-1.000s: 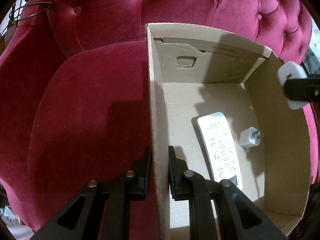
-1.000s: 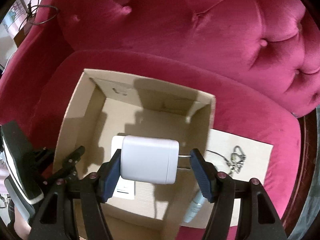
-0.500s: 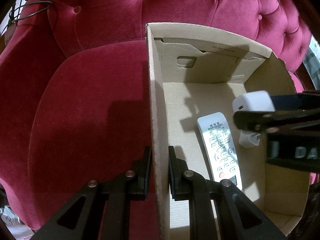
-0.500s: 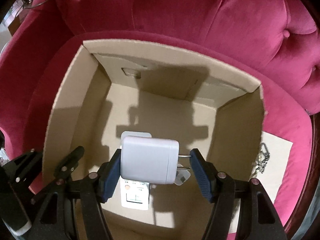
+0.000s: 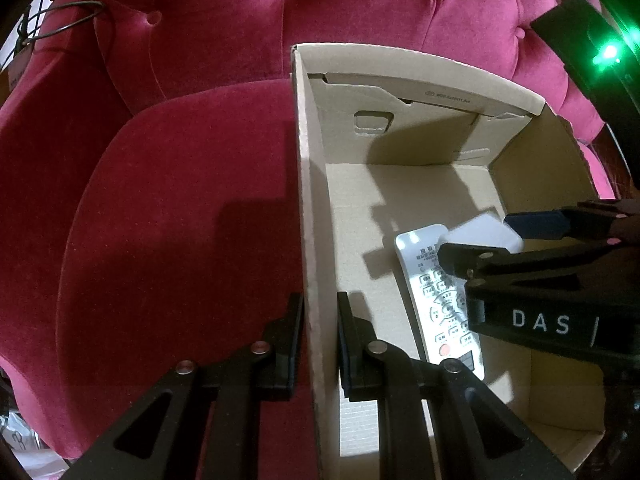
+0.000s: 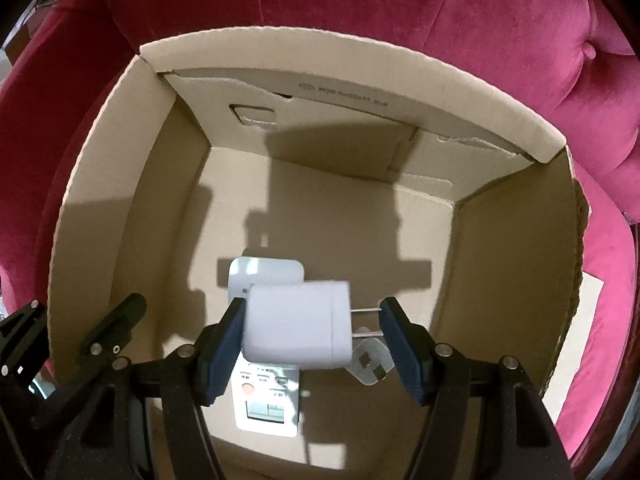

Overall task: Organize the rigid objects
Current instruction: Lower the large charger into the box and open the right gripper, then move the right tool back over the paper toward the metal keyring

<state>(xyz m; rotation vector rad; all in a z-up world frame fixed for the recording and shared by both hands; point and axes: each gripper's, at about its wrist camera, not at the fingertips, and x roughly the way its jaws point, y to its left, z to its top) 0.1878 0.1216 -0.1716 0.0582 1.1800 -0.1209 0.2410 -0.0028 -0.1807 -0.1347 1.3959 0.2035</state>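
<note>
An open cardboard box (image 6: 120, 184) (image 5: 308, 200) stands on a red velvet sofa. My left gripper (image 5: 318, 340) is shut on the box's left wall, one finger on each side of it. My right gripper (image 6: 312, 334) is shut on a white charger plug (image 6: 296, 326), held inside the box above the floor; it also shows in the left wrist view (image 5: 486, 232). A white remote (image 5: 436, 300) (image 6: 264, 404) lies on the box floor under the plug. A smaller white plug (image 6: 370, 364) lies beside the remote.
The tufted sofa back (image 5: 360, 12) rises behind the box. A cardboard sheet (image 6: 588, 320) lies on the seat right of the box. A wire loop (image 5: 76, 20) hangs at the sofa's far left. The left part of the seat cushion (image 5: 180, 220) is bare velvet.
My right gripper has moved from above the box's right edge down into the box with the white plug. It now hangs just over the remote. My left gripper has stayed on the wall.
</note>
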